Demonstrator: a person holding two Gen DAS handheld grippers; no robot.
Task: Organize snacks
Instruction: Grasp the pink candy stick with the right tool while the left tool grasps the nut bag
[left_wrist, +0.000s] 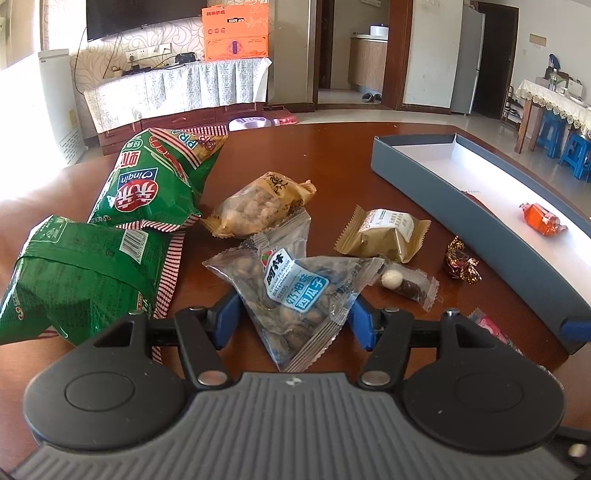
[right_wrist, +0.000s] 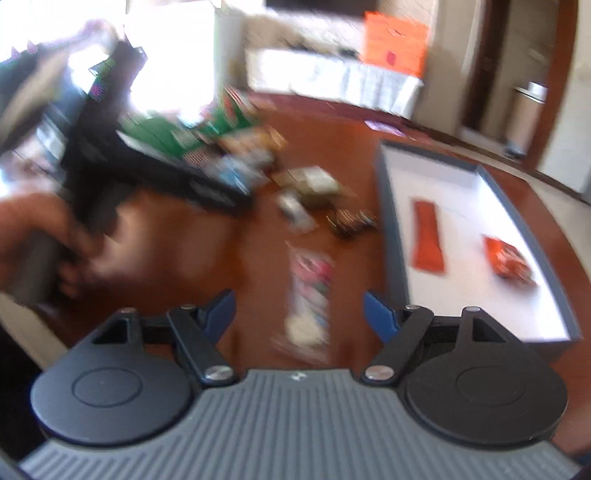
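My left gripper (left_wrist: 293, 319) is open, its blue pads either side of a clear triangular packet of watermelon seeds (left_wrist: 295, 295) on the brown table. Beyond it lie two green snack bags (left_wrist: 147, 181), a clear nut packet (left_wrist: 255, 210), a gold wrapped cake (left_wrist: 384, 232), a small clear candy packet (left_wrist: 404, 286) and a dark foil candy (left_wrist: 460, 264). A grey tray (left_wrist: 443, 184) at the right holds an orange snack (left_wrist: 541, 218). My right gripper (right_wrist: 299, 312) is open above a pink-and-white packet (right_wrist: 310, 295); that view is blurred. The tray (right_wrist: 391, 206) holds two orange snacks (right_wrist: 426, 240).
The left hand and its gripper (right_wrist: 110, 173) show at the left of the right wrist view. The table edge runs just behind the tray. A pink wrapper (left_wrist: 487, 325) lies near the tray's near corner. Room furniture stands far behind.
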